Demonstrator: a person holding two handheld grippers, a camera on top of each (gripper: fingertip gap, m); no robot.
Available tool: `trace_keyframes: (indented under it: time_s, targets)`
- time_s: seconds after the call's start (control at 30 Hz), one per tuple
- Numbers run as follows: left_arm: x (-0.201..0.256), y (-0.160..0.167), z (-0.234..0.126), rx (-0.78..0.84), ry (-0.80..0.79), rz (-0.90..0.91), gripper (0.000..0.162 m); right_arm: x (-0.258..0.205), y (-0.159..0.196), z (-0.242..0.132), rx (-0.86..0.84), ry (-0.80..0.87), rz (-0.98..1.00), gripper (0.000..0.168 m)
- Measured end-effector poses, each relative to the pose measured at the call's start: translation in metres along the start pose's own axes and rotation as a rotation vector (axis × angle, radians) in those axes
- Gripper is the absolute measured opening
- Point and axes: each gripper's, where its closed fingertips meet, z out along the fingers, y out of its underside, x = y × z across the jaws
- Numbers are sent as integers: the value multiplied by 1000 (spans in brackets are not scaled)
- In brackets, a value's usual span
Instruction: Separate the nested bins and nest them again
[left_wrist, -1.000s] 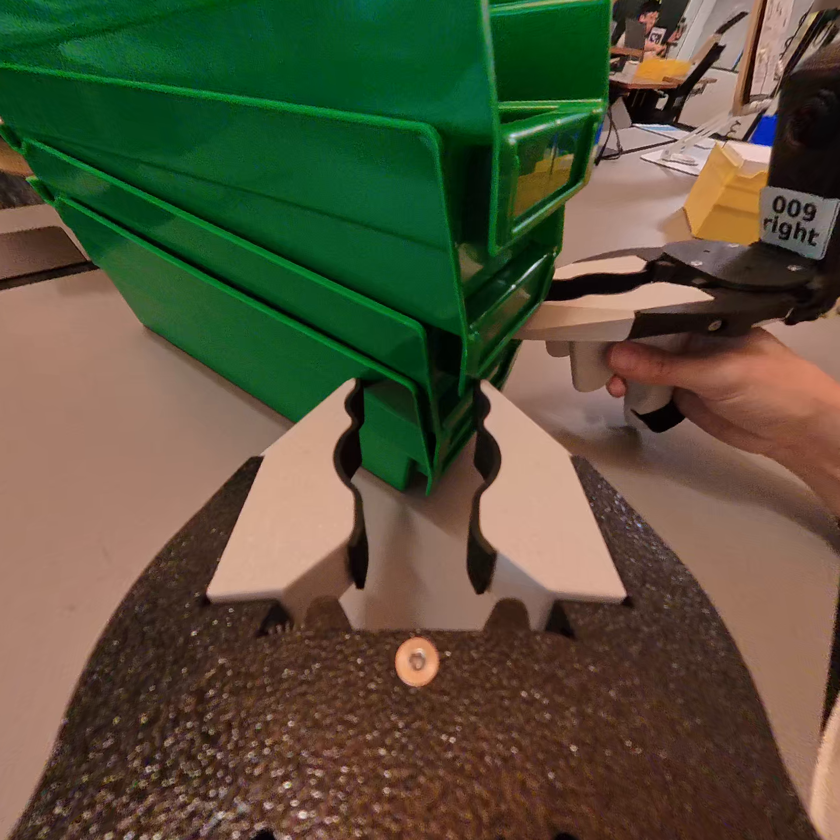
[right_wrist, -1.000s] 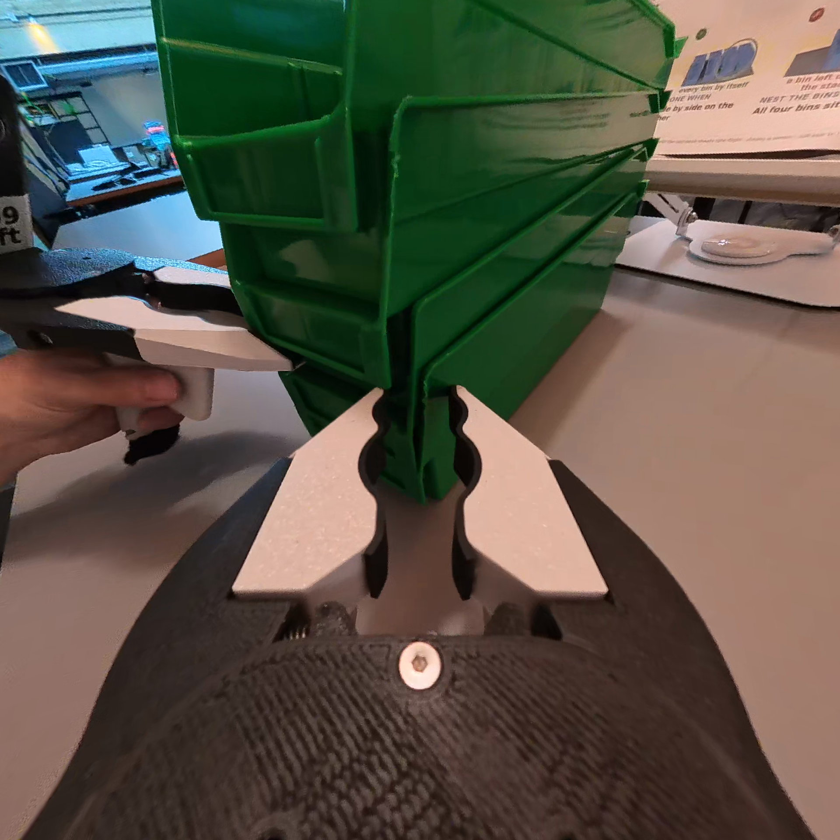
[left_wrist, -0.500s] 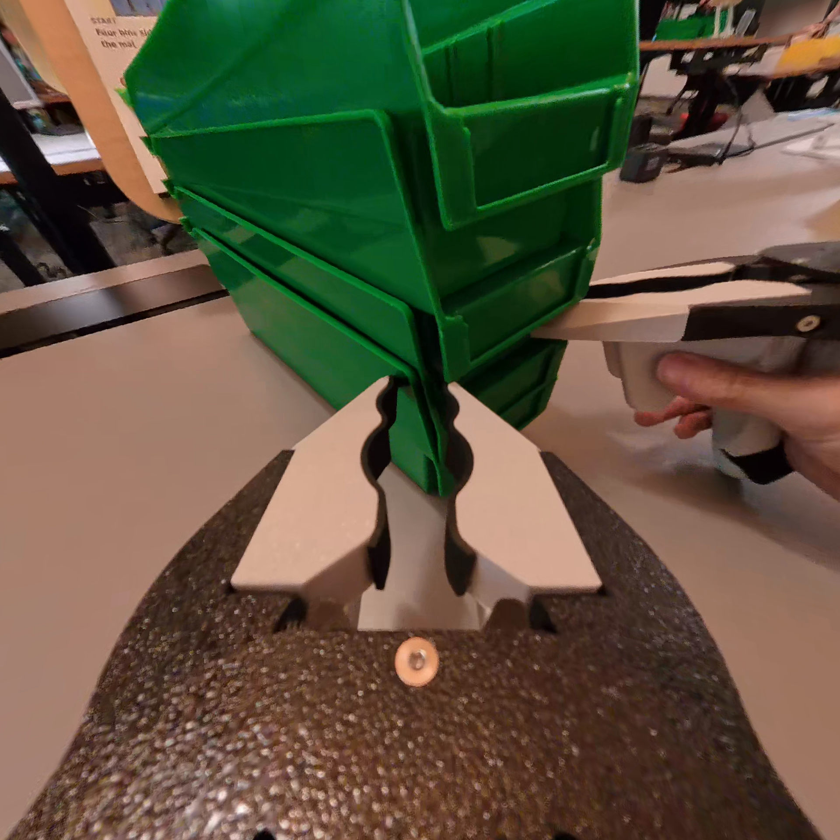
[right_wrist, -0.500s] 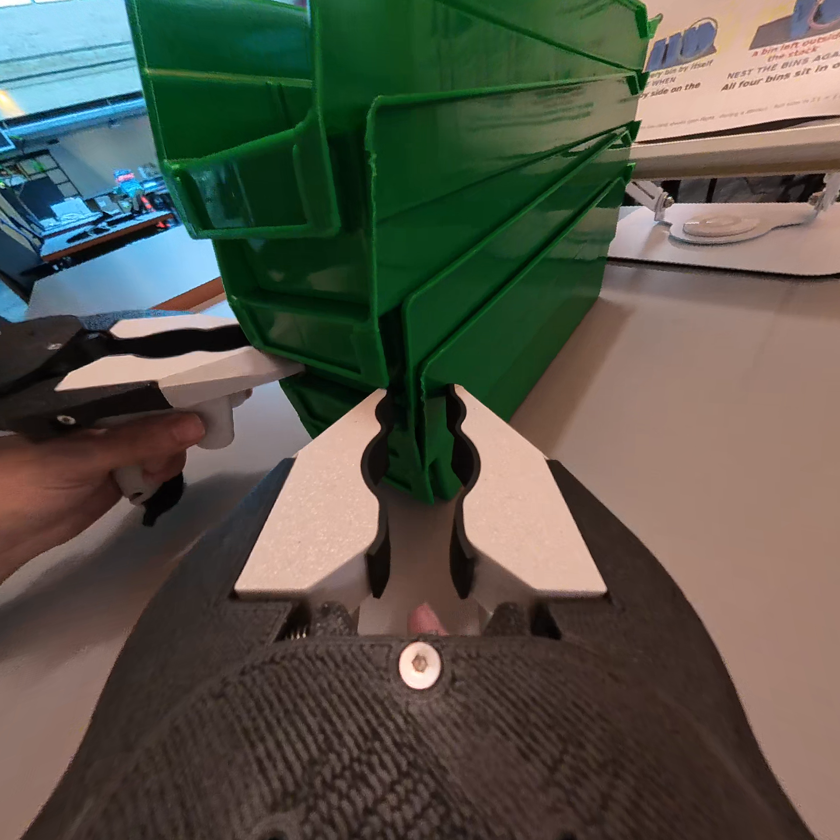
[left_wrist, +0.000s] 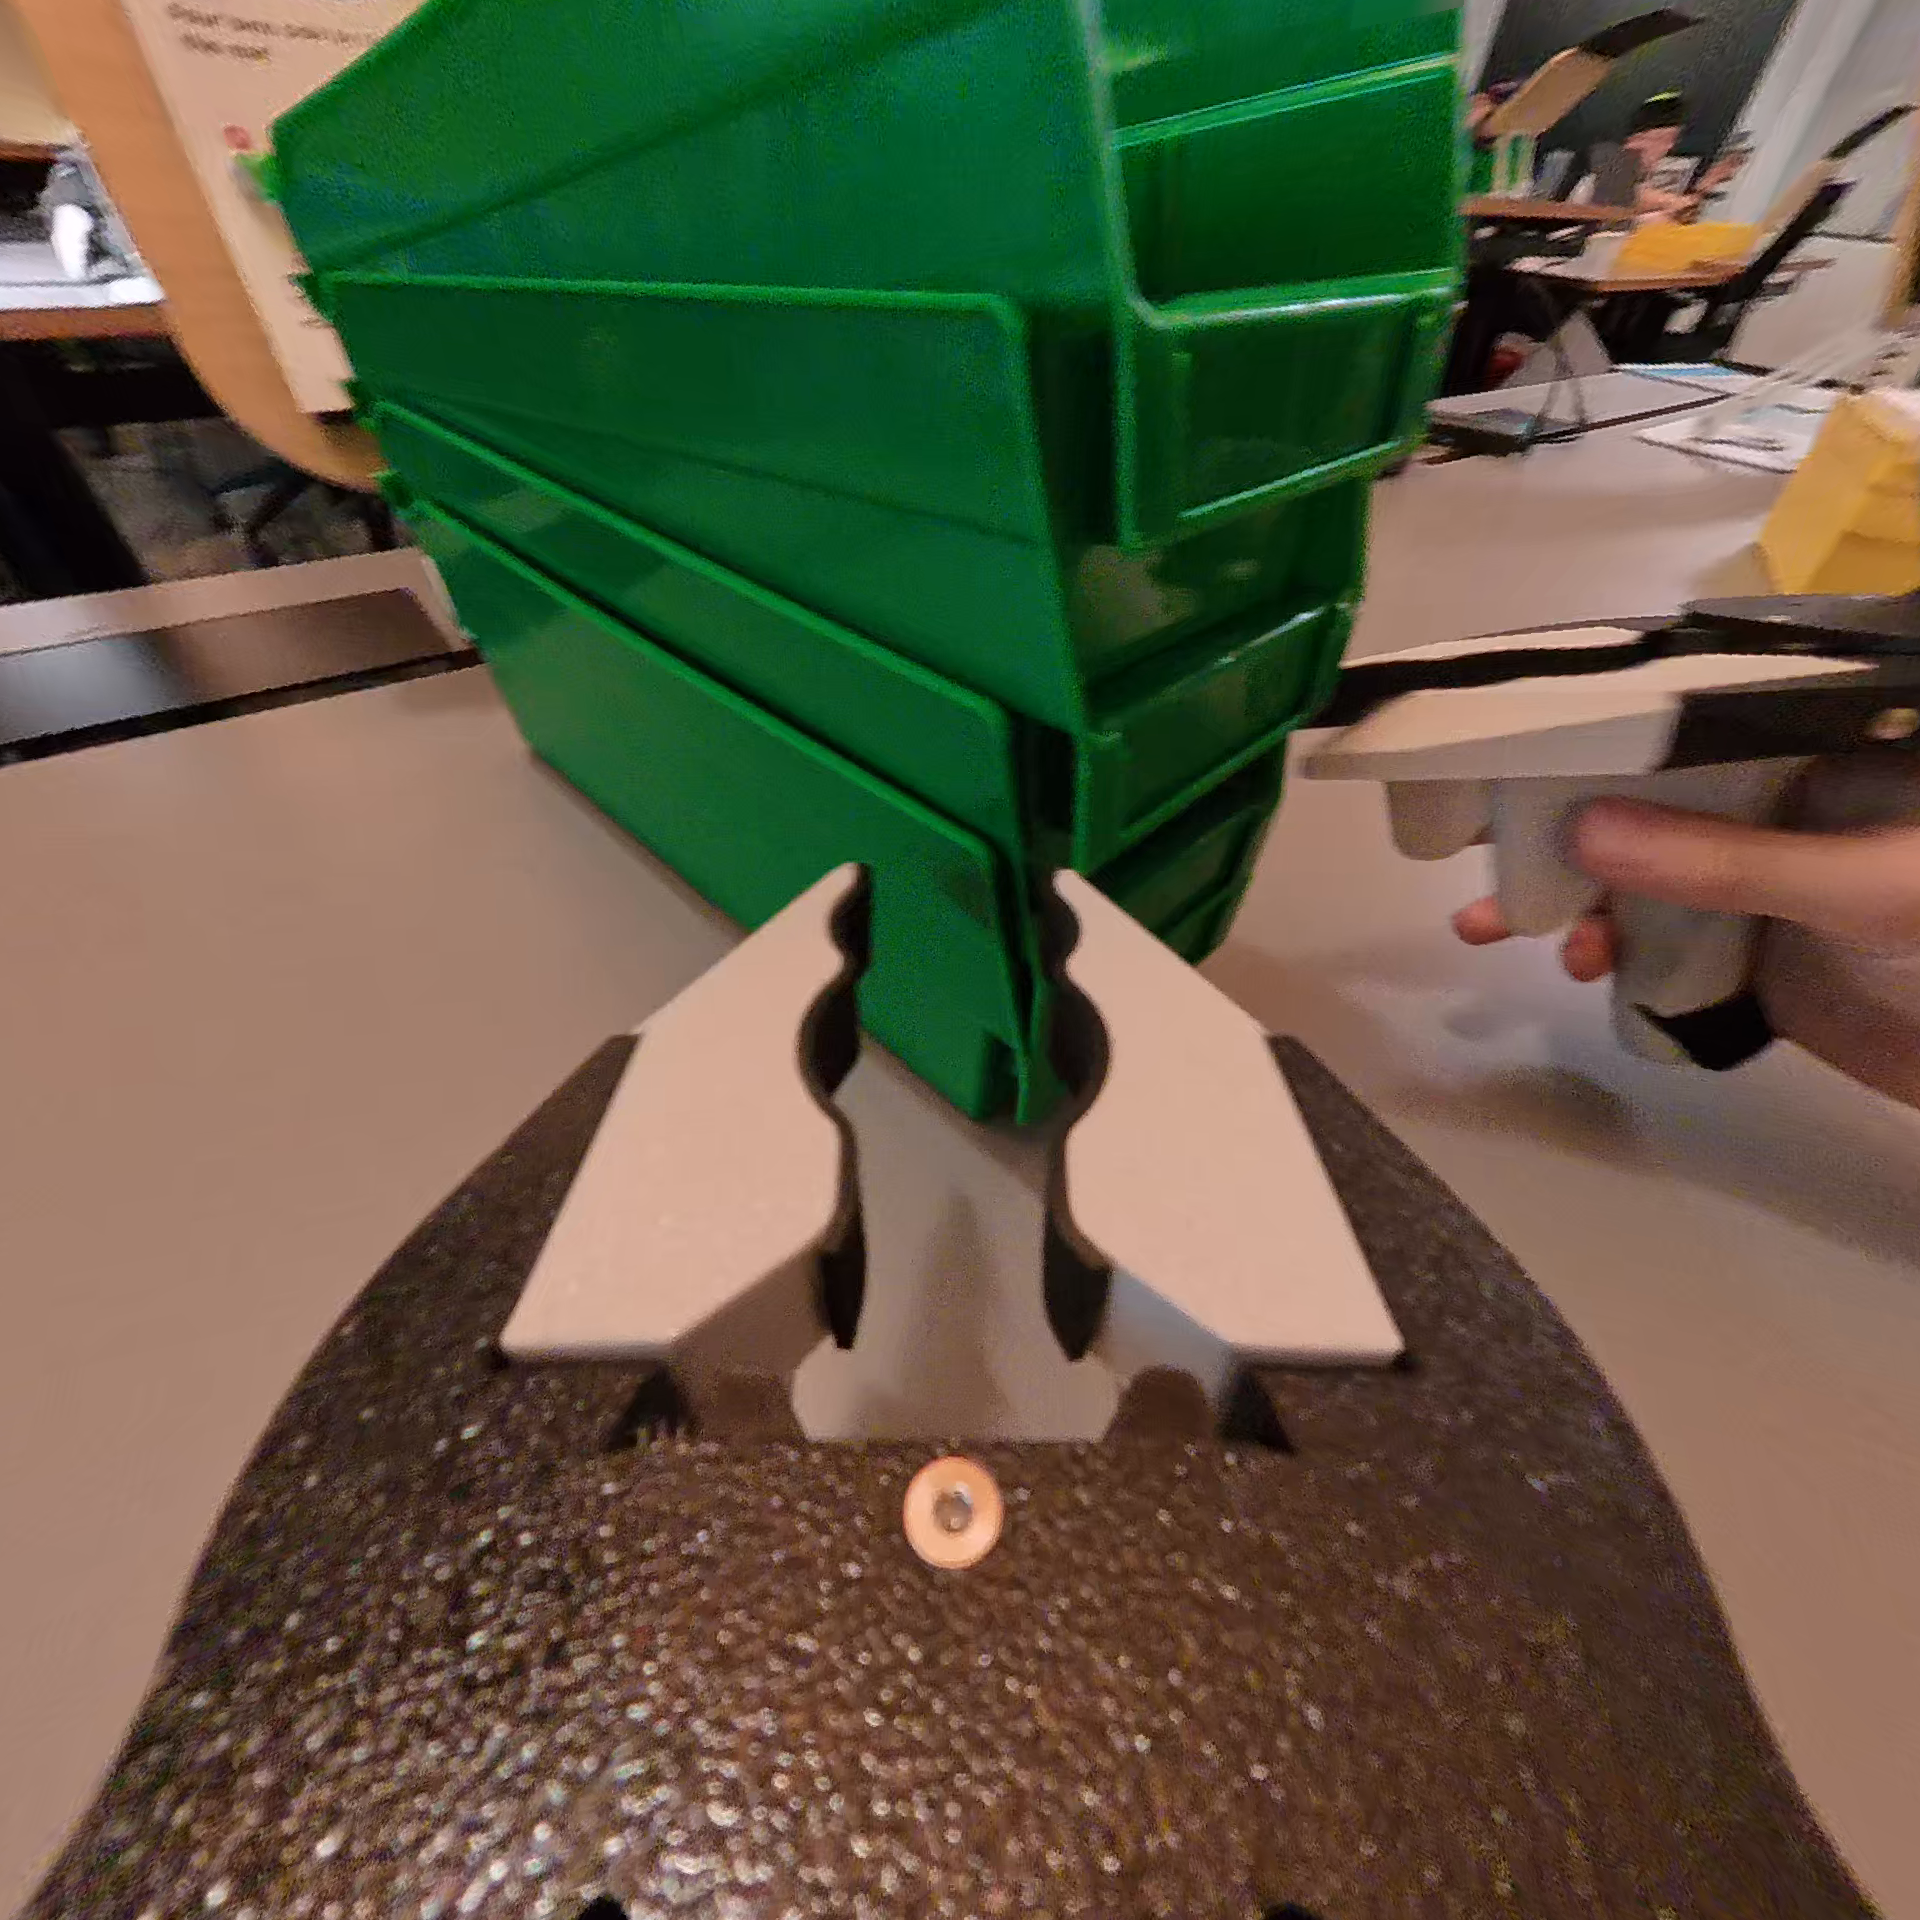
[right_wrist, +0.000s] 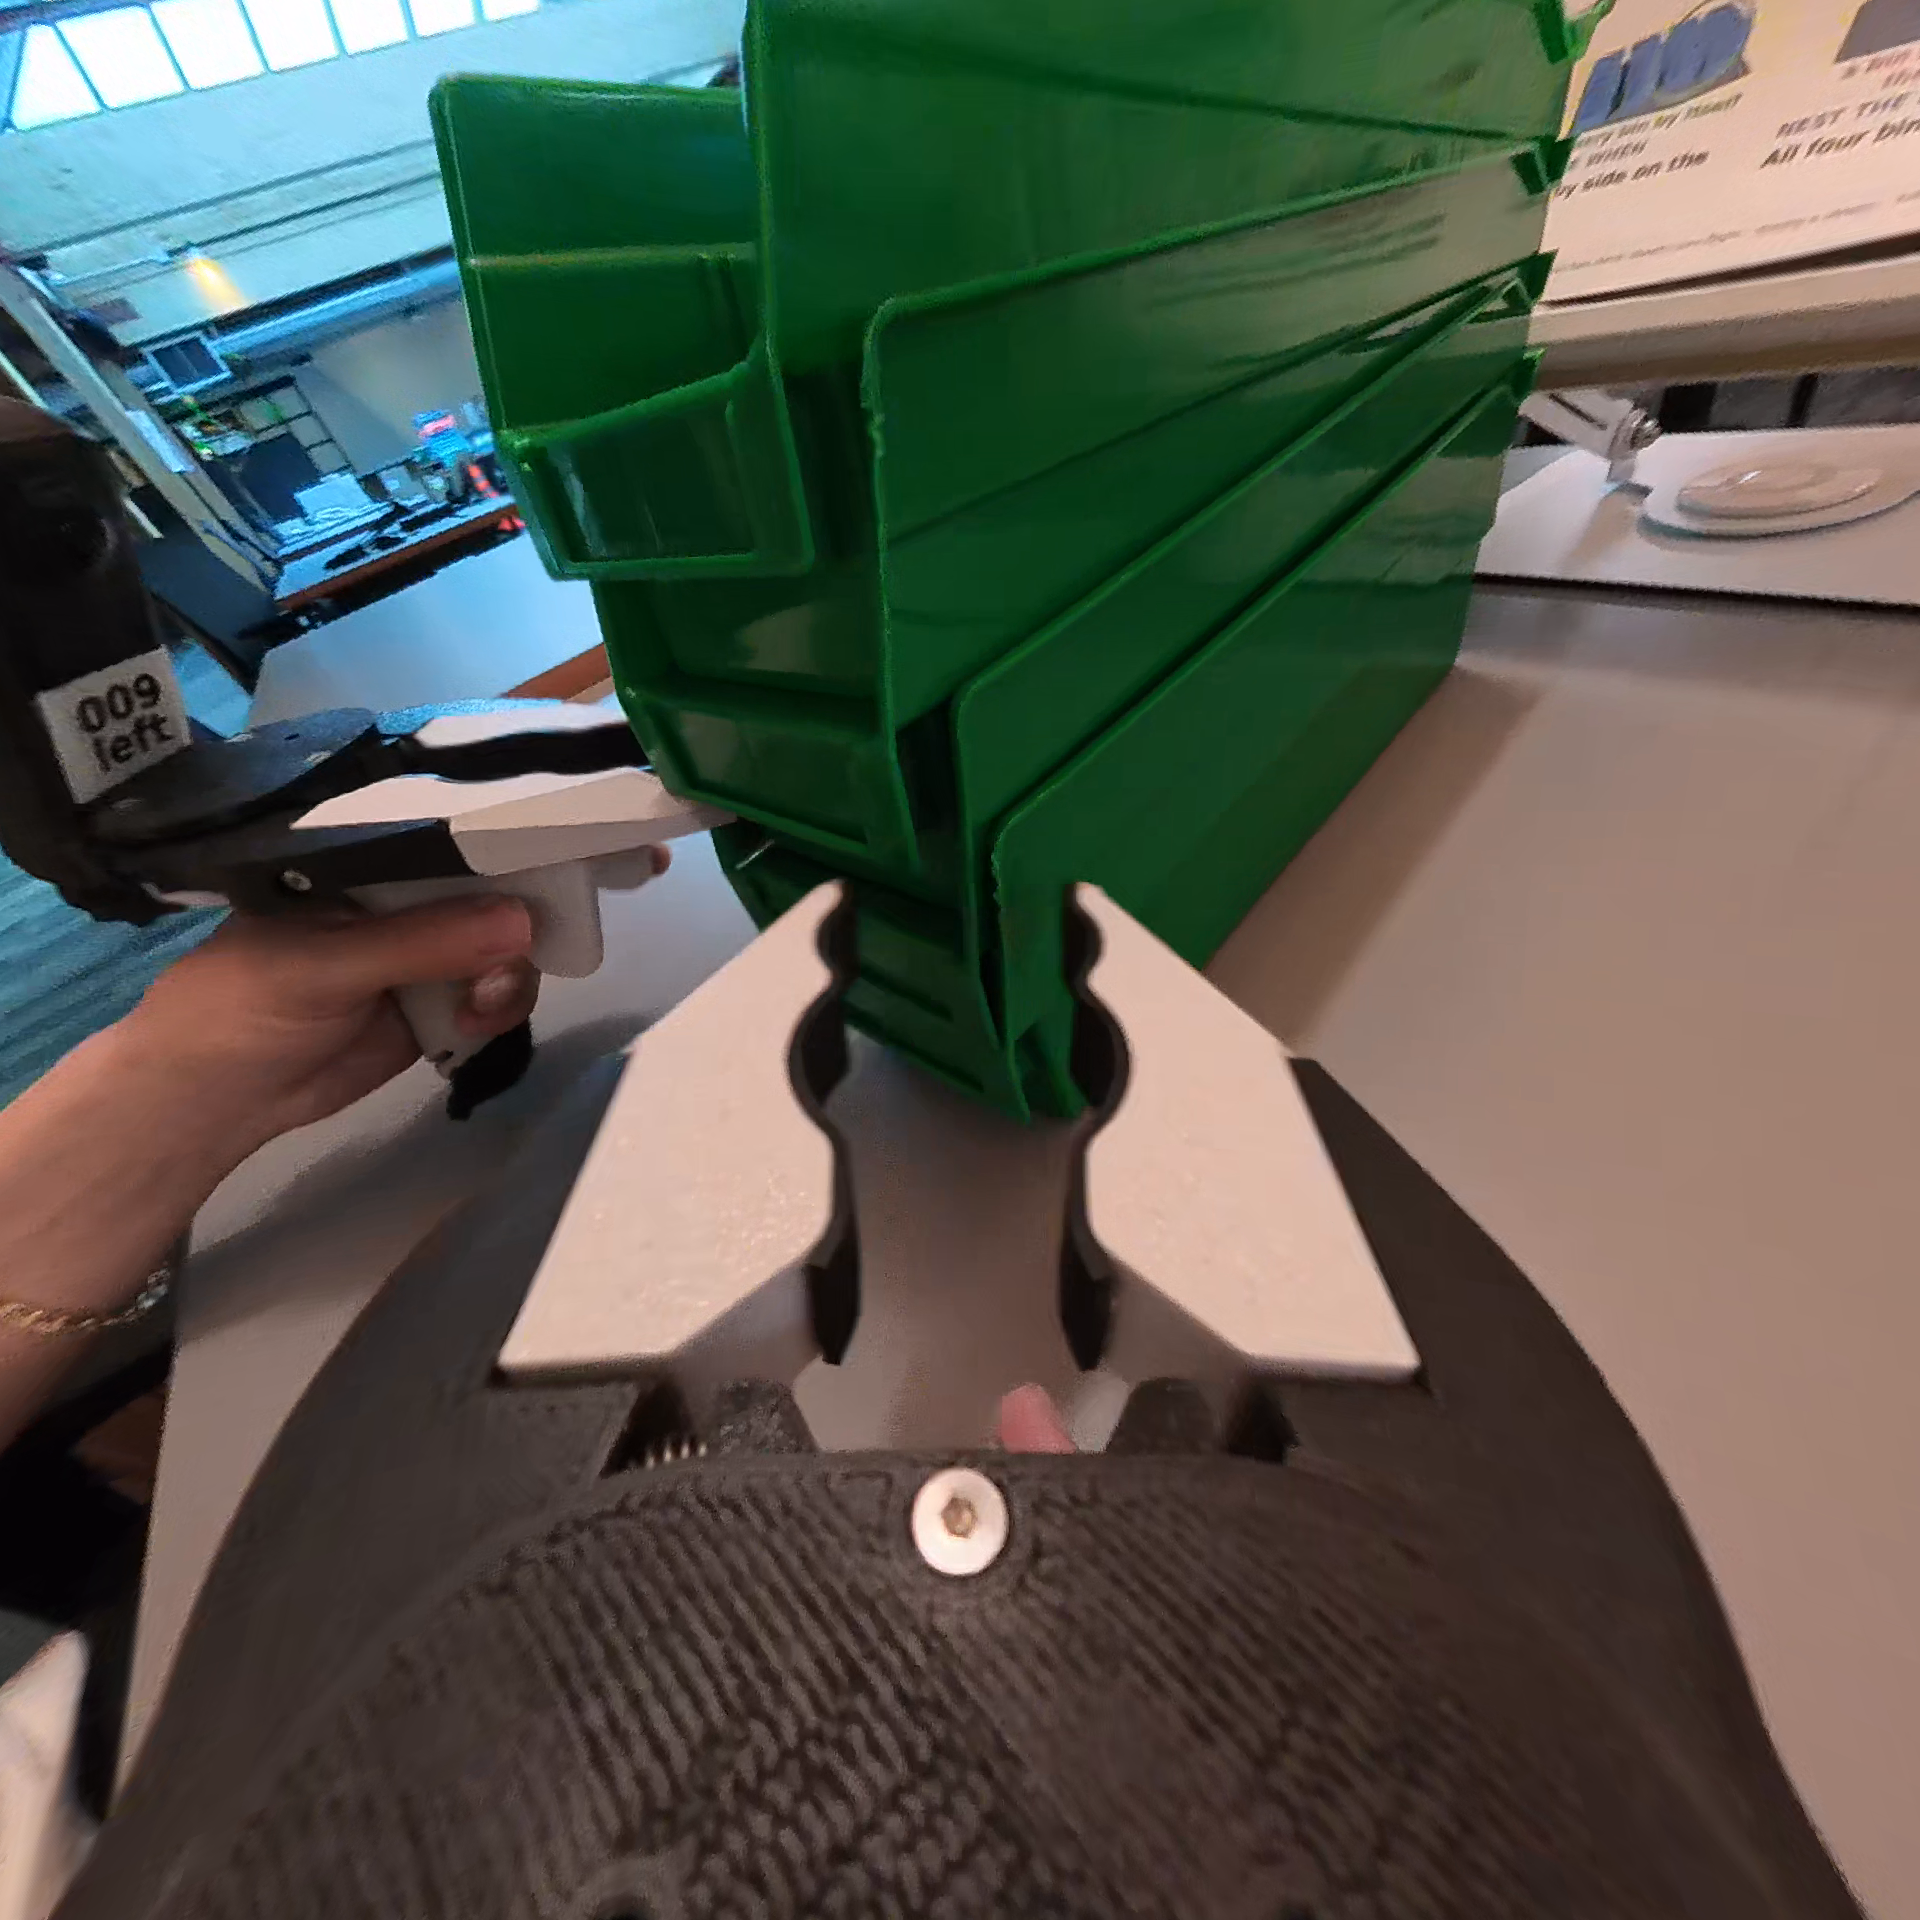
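Note:
A stack of nested green bins (left_wrist: 727, 416) stands on the grey table (left_wrist: 260, 987), with the upper bins tilted up at the front. My left gripper (left_wrist: 956, 883) is closed around the front left corner walls of the lowest bins. My right gripper (right_wrist: 956, 894) is closed around the front right corner walls of the same stack (right_wrist: 1195, 416). Each gripper also shows side-on in the other's view: the right one (left_wrist: 1320, 727) and the left one (right_wrist: 665, 800), both at the stack's front lip.
A yellow bin (left_wrist: 1849, 520) sits at the far right. A printed poster board (right_wrist: 1766, 135) and a white disc-shaped base (right_wrist: 1766, 488) stand behind the stack. Hands (right_wrist: 312, 1018) hold the gripper handles. A dark gap (left_wrist: 208, 665) splits the table at the far left.
The left gripper closed on the corner, then both grippers' jaws widened slightly. The views swung a little around the stack, which stays on the table.

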Motion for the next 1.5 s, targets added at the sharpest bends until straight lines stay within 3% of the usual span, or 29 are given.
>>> trace_keyframes:
  time_s: [0.03, 0.07, 0.13, 0.2, 0.33, 0.4, 0.47, 0.53, 0.8, 1.07, 1.13, 1.23, 1.3, 1.33, 1.37, 1.5]
  targets:
    - [-5, 1, -1, -15, -17, -3, 46, 1, 0, -2, -12, -5, 21, 56]
    - [-5, 3, -3, -30, 0, 2, 62, 2, -1, -4, -16, -12, 45, 70]
    - [0, 3, -6, -40, 65, -15, 81, 0, -8, -5, 13, -53, 70, 79]
    - [4, 1, -4, -53, 122, -67, 88, 1, -14, -2, 41, -75, 89, 88]
    - [14, 2, 8, -81, 243, -118, 81, 0, -17, 13, 34, -148, 139, 86]
    - [15, -3, 13, -56, 295, -185, 75, -7, -15, 18, 16, -224, 181, 77]
    - [10, -6, 15, -44, 313, -253, 65, -1, -15, 18, 20, -206, 195, 67]
    - [7, -6, 15, -26, 327, -260, 64, 1, -14, 18, 28, -217, 199, 61]
    - [1, -8, 22, 41, 293, -273, 60, 7, -16, 25, 95, -184, 238, 60]
    - [2, -8, 20, -4, 253, -258, 55, 6, -15, 23, 31, -152, 216, 56]
    - [4, -7, 17, -18, 262, -279, 55, 3, -16, 15, -3, -147, 141, 44]
    - [4, -6, 5, -51, 277, -248, 86, -15, -39, -11, 24, -161, -29, 45]
    - [-4, -12, -4, -13, 256, -215, 82, -27, -67, -25, 57, -96, -223, 38]
    - [-9, -15, -7, 2, 248, -206, 77, -37, -77, -28, 38, -77, -339, 25]
    - [-12, -16, -9, 7, 247, -205, 74, -49, -81, -27, -15, -80, -437, 13]
    - [-17, -7, -11, -42, 272, -232, 69, -66, -88, -2, -297, -60, -740, 0]
